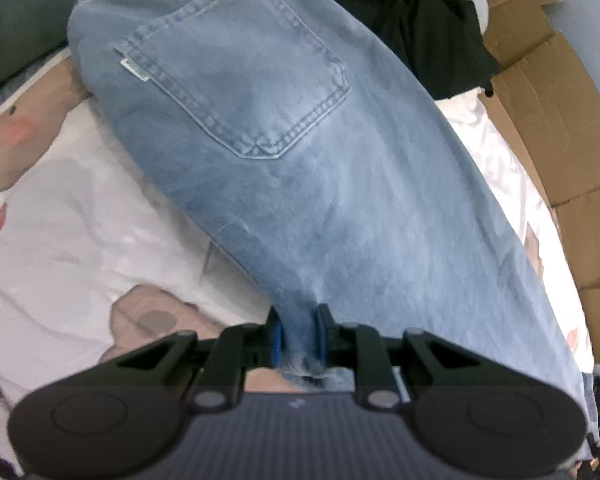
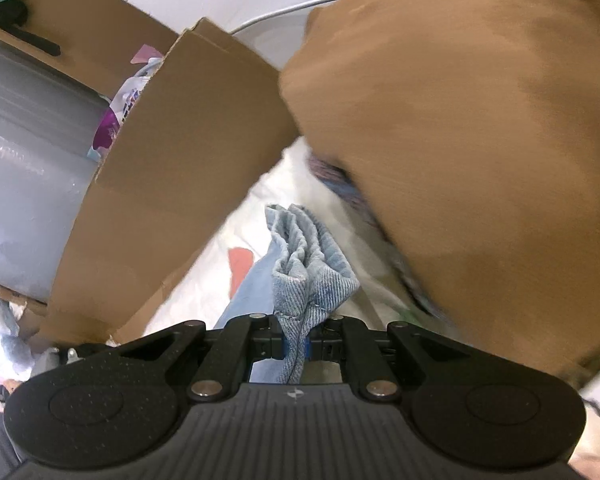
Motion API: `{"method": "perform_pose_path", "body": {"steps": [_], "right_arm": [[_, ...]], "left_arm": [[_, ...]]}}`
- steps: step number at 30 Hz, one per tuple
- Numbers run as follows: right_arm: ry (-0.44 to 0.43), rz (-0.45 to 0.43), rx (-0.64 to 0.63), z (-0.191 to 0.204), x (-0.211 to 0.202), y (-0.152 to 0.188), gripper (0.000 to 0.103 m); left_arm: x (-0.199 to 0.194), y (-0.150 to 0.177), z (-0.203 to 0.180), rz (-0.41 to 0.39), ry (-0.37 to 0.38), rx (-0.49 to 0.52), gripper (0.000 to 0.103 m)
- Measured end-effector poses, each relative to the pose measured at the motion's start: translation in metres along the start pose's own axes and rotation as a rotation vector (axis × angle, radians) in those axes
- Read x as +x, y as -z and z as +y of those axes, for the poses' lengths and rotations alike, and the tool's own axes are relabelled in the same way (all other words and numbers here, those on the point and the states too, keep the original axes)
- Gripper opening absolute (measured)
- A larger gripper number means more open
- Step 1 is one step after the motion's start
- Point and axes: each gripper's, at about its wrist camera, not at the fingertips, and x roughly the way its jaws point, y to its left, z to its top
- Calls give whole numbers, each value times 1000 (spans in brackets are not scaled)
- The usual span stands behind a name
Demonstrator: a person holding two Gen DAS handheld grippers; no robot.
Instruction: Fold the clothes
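Light blue jeans (image 1: 300,184) fill the left wrist view, back pocket (image 1: 236,80) facing up, spread over a white patterned bedsheet (image 1: 60,208). My left gripper (image 1: 299,338) is shut on a bunched edge of the denim near the bottom, blue pads pressing both sides. In the right wrist view my right gripper (image 2: 296,346) is shut on a crumpled hem of the jeans (image 2: 308,264), which stands up from the fingers above the sheet (image 2: 228,224). A blurred brown garment (image 2: 480,140) covers the right side of that view.
Cardboard box flaps (image 1: 548,120) line the bed's right edge; a large flap (image 2: 172,184) stands left of the right gripper. A dark garment (image 1: 412,20) lies beyond the jeans. A grey wrapped surface (image 2: 28,168) sits at far left.
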Motion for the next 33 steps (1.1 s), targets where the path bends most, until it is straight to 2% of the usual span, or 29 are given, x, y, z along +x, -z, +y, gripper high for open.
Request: {"method": "perform_pose_path", "body": {"steps": [3,14,17,20,23,33], "right_arm": [[20,-4,0,-11,-22,11,6],[104,-10,31,-49,-93,51,6],[156,-18,14,-51,-110,64,6],[172,-26,10,-51,-126,76,6],[172,-29,-3,-57,-135,85,6],[196,-11,85,-110,-158,123,6]], "left_arm": [[1,-5,-6,17,-23,60,18],[-7,-29,-2,60,-35,99,18],[-7,-36,-3,72,-37,100,18],[-6,-44,-7,85,-49,116,18],[-2,-50,-11,97,-70,146,18],[10,-60,-13,124,-116,202,18]]}}
